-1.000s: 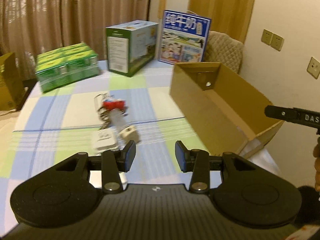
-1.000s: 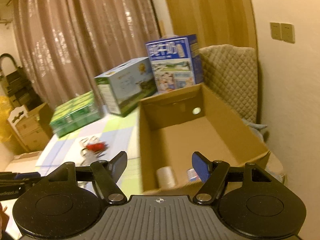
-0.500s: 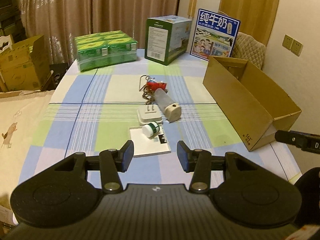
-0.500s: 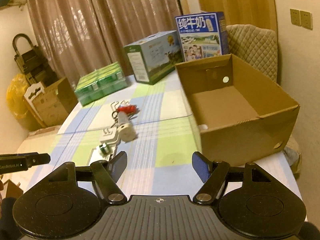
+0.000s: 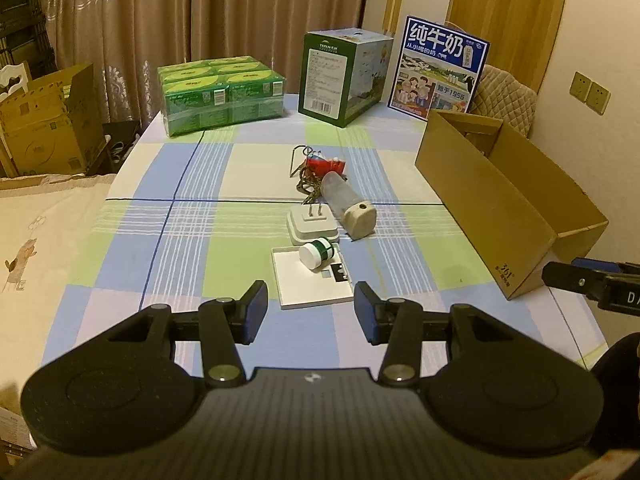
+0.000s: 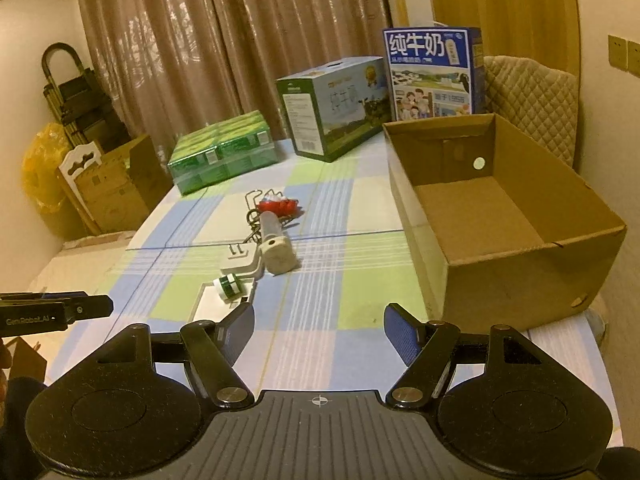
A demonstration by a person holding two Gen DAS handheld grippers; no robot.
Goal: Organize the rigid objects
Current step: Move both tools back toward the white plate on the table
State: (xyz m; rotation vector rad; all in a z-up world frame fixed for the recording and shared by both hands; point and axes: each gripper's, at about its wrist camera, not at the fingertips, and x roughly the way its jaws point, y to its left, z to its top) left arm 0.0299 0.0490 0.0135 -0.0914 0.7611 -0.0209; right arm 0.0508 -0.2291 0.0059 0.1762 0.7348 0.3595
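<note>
Cardboard box (image 6: 500,216) sits right, apparently empty; small items (image 5: 324,216) clustered mid-table. Left gripper (image 5: 307,312) and right gripper (image 6: 319,332) both parted, holding nothing. Pre-pick stage. Next: reach nearest white jar (image 5: 316,254).

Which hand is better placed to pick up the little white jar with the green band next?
Left, most likely. The left tool is open and points straight at the jar just beyond its tips. The right tool, also open, has the jar off to its left.
</note>
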